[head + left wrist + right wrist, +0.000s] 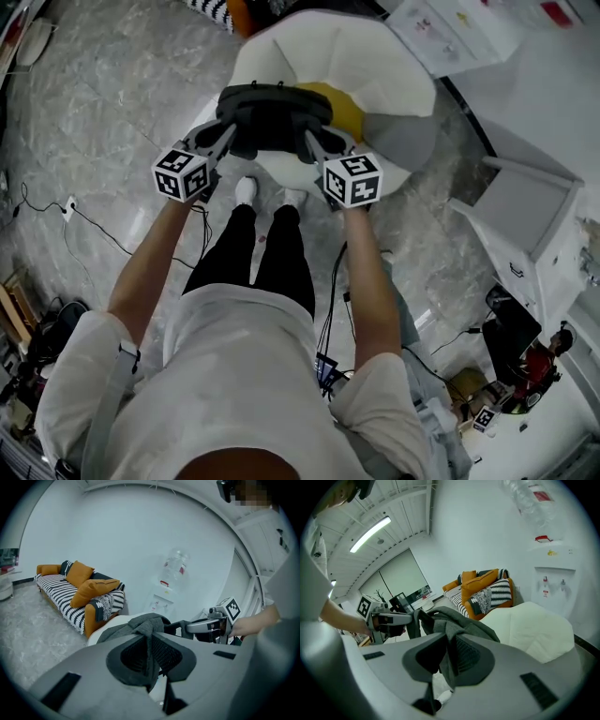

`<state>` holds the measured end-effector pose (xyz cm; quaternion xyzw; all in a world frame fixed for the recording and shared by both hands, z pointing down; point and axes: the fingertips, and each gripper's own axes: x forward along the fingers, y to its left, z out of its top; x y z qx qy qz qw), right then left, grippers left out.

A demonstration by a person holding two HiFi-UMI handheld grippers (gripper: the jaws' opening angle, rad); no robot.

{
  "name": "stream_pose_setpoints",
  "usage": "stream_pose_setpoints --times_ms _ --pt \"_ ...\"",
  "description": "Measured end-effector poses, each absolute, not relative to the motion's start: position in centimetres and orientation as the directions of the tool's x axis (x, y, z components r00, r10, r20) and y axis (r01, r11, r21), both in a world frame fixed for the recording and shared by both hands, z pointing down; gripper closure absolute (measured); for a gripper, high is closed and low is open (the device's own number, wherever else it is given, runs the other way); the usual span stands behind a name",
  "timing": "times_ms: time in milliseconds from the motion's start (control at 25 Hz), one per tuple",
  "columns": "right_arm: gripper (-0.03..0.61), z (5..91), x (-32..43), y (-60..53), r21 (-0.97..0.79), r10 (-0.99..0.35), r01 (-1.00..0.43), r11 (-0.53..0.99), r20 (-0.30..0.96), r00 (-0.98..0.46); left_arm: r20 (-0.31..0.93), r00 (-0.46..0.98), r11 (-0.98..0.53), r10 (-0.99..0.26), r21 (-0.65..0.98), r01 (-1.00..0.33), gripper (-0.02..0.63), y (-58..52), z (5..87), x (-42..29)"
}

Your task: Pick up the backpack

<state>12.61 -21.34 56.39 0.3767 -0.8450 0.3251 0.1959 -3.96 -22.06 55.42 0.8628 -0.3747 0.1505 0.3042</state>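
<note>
Above the white beanbag [375,66], a person is holding the dark grey backpack [274,114] by its top. The left gripper [225,133] and right gripper [314,141] are each nearly closed, pinching a fabric fold at either side, apparently to share its weight evenly.

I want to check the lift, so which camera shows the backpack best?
The head view: the backpack's whole top shows, held between the left tongs and right tongs. Each gripper view shows only a grey fold pinched in its own tongs.
</note>
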Motion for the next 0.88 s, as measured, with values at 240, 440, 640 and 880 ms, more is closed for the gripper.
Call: stream_pose_setpoints --times_ms 240,440,640,880 --pt "0.526 52.8 12.8 -19.9 -0.387 -0.533 -0.769 0.509 0.559 -0.635 0.461 0.687 -0.568 -0.562 0.389 -0.725 0.581 -21.1 51.8 -3.7" --pt "0.526 49.8 12.9 -18.8 -0.376 -0.553 -0.770 0.517 0.540 -0.635 0.436 0.700 -0.593 -0.566 0.374 -0.713 0.580 -20.3 48.8 -3.6" --pt "0.526 46.6 12.6 -18.0 -0.366 -0.579 -0.771 0.522 0.512 -0.635 0.407 0.712 -0.613 -0.572 0.365 -0.701 0.580 -19.7 45.8 -3.9" --pt "0.528 43.5 12.7 -17.7 -0.357 -0.600 -0.773 0.525 0.489 -0.633 0.374 0.726 -0.627 -0.577 0.367 -0.687 0.580 -19.6 42.9 -3.8"
